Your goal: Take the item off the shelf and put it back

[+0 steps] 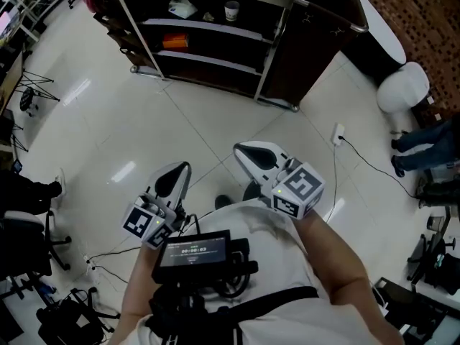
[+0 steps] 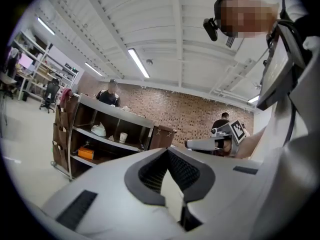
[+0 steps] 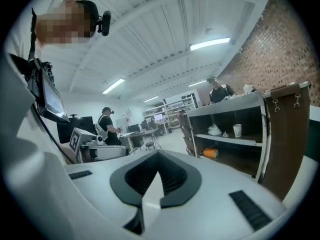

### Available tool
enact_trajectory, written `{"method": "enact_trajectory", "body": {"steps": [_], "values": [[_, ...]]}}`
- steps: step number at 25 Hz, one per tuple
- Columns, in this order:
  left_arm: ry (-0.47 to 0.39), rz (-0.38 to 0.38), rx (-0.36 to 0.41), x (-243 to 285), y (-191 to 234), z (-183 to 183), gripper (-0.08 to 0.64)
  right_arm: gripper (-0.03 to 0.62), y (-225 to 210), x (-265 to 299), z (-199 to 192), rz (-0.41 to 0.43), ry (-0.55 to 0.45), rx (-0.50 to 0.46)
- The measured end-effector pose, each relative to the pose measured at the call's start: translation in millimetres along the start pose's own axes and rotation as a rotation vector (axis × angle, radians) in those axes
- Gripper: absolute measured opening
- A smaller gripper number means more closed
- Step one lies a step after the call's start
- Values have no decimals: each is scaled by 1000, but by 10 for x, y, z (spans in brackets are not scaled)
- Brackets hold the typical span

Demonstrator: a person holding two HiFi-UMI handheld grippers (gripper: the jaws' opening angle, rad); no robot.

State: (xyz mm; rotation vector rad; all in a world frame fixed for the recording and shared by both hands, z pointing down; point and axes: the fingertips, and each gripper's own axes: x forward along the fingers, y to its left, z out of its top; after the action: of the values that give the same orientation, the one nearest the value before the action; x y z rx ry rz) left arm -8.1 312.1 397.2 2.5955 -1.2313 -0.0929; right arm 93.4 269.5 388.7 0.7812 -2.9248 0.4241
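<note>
Both my left gripper (image 1: 175, 180) and right gripper (image 1: 256, 157) have fingers squeezed shut on nothing, and the cup (image 1: 231, 10) sits on the shelf (image 1: 208, 29) far up top, so I should step close, then open.

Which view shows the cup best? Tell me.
Head view: the cup stands upright on the shelf, unobstructed, its rim visible. The left gripper view and the right gripper view show it side-on, smaller and farther off.

Glossy pale floor (image 1: 108, 121) (brick wall (image 2: 200, 114) behind)
</note>
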Motion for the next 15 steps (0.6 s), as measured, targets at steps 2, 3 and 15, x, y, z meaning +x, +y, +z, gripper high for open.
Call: {"method": "enact_trajectory", "body": {"steps": [2, 3, 15], "values": [[-24, 20, 0, 15, 148, -51, -9, 5, -35, 150, -58, 24, 8, -5], [-23, 30, -16, 15, 165, -119, -9, 5, -39, 154, -132, 28, 29, 3], [107, 34, 2, 346, 677, 81, -9, 5, -284, 935, -133, 109, 84, 54]]}}
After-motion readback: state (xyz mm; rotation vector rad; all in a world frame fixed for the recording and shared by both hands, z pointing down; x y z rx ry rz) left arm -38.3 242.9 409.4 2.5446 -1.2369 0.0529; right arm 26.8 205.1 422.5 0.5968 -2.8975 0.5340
